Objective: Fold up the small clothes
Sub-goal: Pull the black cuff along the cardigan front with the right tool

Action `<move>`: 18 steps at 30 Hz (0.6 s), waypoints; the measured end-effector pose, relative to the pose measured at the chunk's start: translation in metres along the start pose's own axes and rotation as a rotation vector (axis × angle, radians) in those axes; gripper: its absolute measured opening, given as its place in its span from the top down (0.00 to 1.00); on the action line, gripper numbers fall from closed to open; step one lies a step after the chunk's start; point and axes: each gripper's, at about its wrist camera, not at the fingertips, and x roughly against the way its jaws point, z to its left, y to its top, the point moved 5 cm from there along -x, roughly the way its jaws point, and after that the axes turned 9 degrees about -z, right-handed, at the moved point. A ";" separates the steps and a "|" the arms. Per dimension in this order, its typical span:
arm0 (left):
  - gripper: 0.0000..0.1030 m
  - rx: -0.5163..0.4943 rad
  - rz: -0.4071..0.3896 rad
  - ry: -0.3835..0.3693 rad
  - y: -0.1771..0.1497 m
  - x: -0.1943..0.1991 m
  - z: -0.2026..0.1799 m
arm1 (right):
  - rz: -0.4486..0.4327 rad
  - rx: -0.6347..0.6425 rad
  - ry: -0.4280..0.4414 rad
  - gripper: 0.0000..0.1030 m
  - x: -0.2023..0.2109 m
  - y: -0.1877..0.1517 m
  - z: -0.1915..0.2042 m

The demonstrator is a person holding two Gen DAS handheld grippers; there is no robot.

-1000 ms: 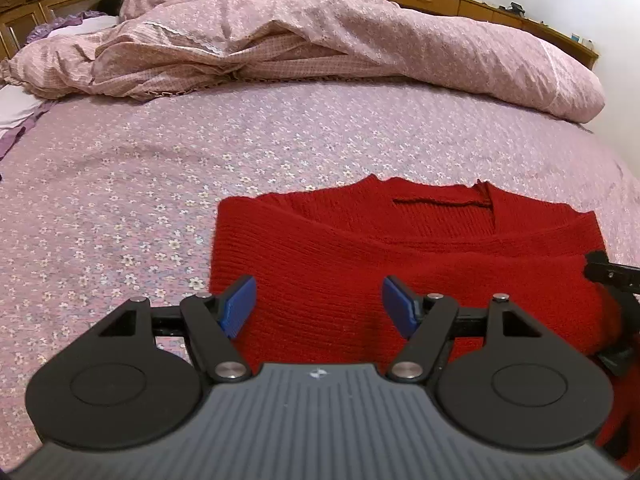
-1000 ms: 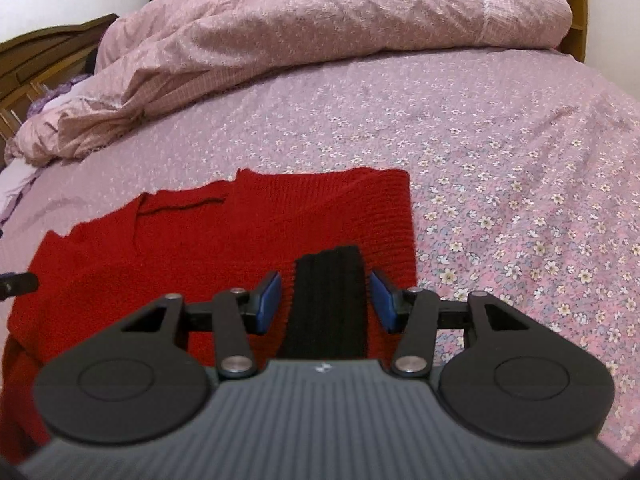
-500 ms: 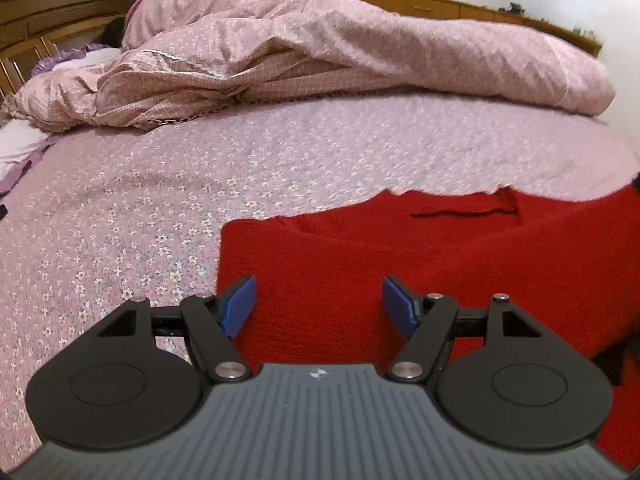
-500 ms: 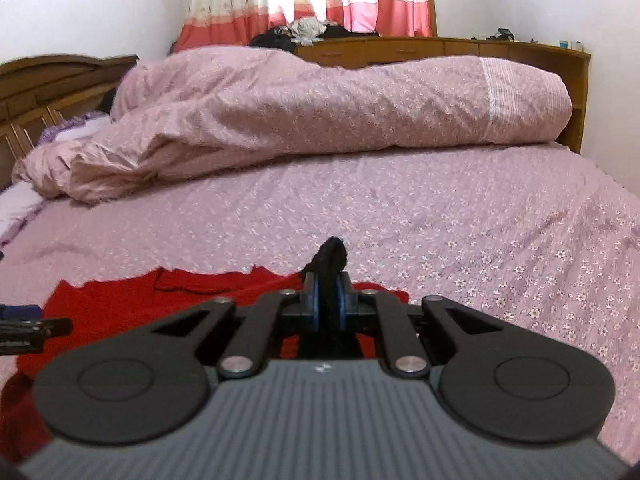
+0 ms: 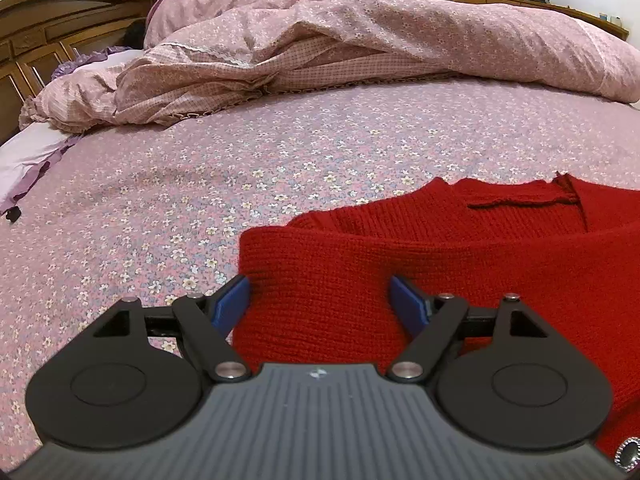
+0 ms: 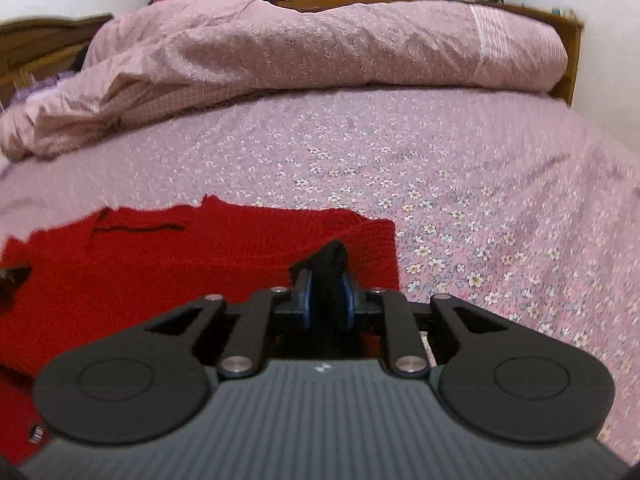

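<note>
1. Headboard [image 5: 60, 36]: wooden, at the far left edge of the left wrist view, well apart from the work area.
2. Sheet [image 5: 160, 208]: floral, covers the bed. A wide bare stretch lies left of the sweater and beyond it, up to the duvet.
3. Duvet [image 5: 360, 40]: bunched along the far side of the bed, well apart from the sweater's far edge.
4. Left gripper [image 5: 320, 300]: fingers [image 5: 230, 304] spread wide and opening. The left pad stands at the sweater's left edge, over the sheet; the right pad stands over the knit. The folded edge lies between them, and neither pad presses on it.
5. Sweater [image 5: 440, 272]: red knit, lying on the near part of the bed, its near part doubled over the body. The neckline [image 5: 520, 200] points toward the duvet. A metal button [image 5: 628, 450] shows at the lower right corner of the left wrist view.
6. Right gripper [image 6: 325, 294]: fingers [image 6: 306, 296] nearly together, pinching a black strip [image 6: 330, 258] that stands up between the pads; the fingers are easing apart. The gripper sits over the sweater's right part, near its right edge [image 6: 394, 252].
7. Right of that edge the sheet runs bare to the bed's side.
</note>
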 end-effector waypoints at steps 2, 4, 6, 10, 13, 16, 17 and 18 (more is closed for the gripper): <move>0.21 0.005 0.007 -0.006 0.004 0.009 0.001 | 0.010 -0.053 0.012 0.77 0.005 0.004 -0.006; 0.21 0.015 0.014 -0.016 0.007 0.023 0.004 | 0.009 -0.075 0.006 0.76 0.017 0.008 -0.009; 0.21 0.016 0.011 -0.040 0.009 0.038 0.005 | -0.006 -0.068 0.005 0.75 0.030 0.012 -0.009; 0.21 -0.005 0.001 -0.052 0.009 0.067 0.005 | -0.027 -0.070 0.035 0.75 0.061 0.014 -0.004; 0.21 -0.018 0.015 -0.046 0.002 0.075 0.002 | -0.015 -0.072 0.048 0.75 0.075 0.006 0.001; 0.21 -0.044 0.061 -0.015 -0.011 0.067 -0.001 | 0.014 -0.068 0.053 0.76 0.077 -0.006 0.005; 0.21 -0.043 0.077 -0.002 -0.015 0.063 0.000 | 0.020 -0.057 0.045 0.76 0.076 -0.010 0.006; 0.21 -0.027 0.079 0.002 -0.018 0.060 0.001 | 0.027 -0.042 0.031 0.76 0.074 -0.015 0.007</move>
